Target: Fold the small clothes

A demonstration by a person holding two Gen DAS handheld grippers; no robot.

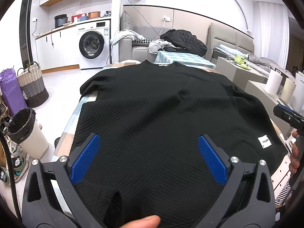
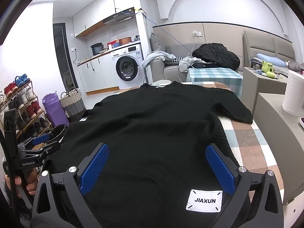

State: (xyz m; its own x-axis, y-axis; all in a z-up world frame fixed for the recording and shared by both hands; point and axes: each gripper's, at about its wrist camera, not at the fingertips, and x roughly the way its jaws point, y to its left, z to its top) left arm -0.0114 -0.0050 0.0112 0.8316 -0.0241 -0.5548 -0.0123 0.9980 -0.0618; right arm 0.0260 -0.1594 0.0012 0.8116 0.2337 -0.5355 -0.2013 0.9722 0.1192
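A black textured short-sleeved top (image 1: 161,110) lies flat on a checked tablecloth, collar far, hem near me; it also shows in the right wrist view (image 2: 161,125). A white JIAXUN label (image 2: 204,201) sits at its near right hem. My left gripper (image 1: 149,138) is open, its blue pads above the near left hem. My right gripper (image 2: 157,149) is open above the near right hem, the label between its fingers. Neither holds cloth. The left gripper also shows in the right wrist view (image 2: 40,142), at the left edge.
The checked table (image 2: 247,136) shows bare to the right of the top. A bin with a black liner (image 1: 24,131), a woven basket (image 1: 32,83) and a shoe rack (image 2: 20,106) stand on the floor at left. Paper rolls (image 1: 273,83) and low cabinets stand at right.
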